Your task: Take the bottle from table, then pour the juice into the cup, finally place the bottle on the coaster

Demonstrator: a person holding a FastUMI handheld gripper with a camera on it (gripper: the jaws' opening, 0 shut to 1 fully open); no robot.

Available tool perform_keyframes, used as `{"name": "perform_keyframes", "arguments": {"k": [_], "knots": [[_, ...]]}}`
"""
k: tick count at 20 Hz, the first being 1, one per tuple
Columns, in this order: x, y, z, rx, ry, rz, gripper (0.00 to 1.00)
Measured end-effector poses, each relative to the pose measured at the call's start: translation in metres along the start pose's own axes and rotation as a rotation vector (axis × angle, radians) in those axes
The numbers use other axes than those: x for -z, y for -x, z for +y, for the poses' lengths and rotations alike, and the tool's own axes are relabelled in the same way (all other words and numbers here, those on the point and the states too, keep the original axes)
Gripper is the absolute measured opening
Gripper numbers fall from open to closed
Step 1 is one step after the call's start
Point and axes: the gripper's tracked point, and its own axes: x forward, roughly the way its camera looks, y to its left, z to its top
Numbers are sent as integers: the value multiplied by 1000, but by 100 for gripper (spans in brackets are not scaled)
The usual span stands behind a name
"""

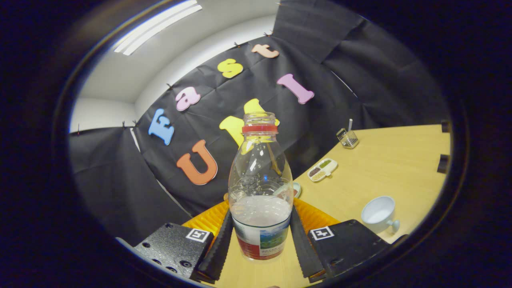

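Note:
A clear plastic bottle (261,188) with a red neck ring and no cap stands between my fingers, its labelled lower part holding pale liquid. My gripper (262,248) is shut on the bottle, one finger pressed on each side of its base. The wooden table (400,168) appears tilted in the view. A white cup (378,214) with a handle sits on the table to the right of the fingers. Just behind the bottle, a small round flat piece (296,189) peeks out; it may be the coaster, mostly hidden by the bottle.
A small white tray (322,169) with compartments of dark and green bits lies beyond the bottle to the right. Farther back stands a clear glass holder (347,138) with a white stick in it. Black cloth walls the table's far side.

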Motion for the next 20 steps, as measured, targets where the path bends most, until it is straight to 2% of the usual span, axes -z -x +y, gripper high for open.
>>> {"name": "perform_keyframes", "arguments": {"k": [3,8,14,20], "knots": [[1,-1,17,-34,192,-42,77],[26,-23,14,-22,434,-64,76],[73,-73,-9,1,552,-17,78],[89,-114,-29,52,618,-24,78]]}}
